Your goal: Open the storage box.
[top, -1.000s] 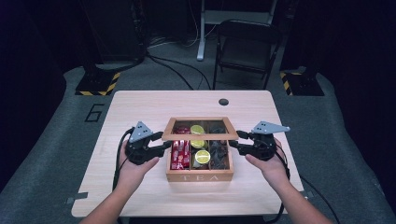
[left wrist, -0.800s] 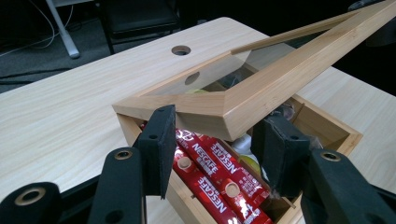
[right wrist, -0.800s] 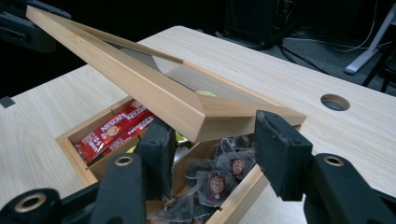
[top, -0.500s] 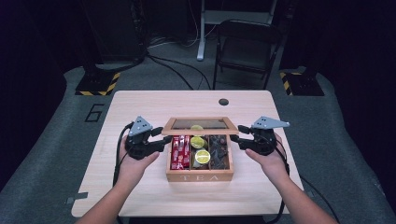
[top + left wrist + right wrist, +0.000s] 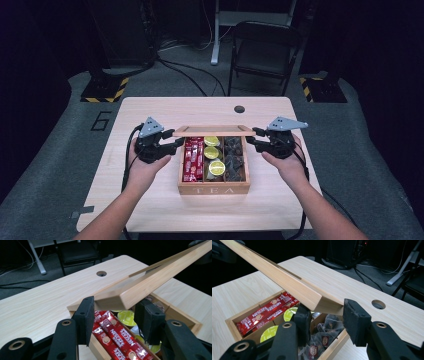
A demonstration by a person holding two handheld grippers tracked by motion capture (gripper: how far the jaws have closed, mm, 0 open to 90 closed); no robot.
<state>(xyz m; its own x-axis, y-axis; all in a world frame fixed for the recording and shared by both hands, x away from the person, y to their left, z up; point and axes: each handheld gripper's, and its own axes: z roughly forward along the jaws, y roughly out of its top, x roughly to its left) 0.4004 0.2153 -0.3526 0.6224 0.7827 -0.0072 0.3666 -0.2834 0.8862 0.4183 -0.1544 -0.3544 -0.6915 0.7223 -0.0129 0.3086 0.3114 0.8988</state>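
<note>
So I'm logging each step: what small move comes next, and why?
Probably keep swinging the hinged wooden lid back. The left gripper and right gripper flank its raised corners above the wooden tea box, and it isn't fully open yet.

Both forearms reach in from the near edge, left hand (image 5: 145, 162) and right hand (image 5: 284, 161) each gripping a tool. Left black two-jaw gripper (image 5: 176, 144) points right, right black two-jaw gripper (image 5: 252, 137) points left, tips facing each other. Both sets of jaws stand parted, each straddling an end of the raised light wooden lid (image 5: 214, 131).
</note>
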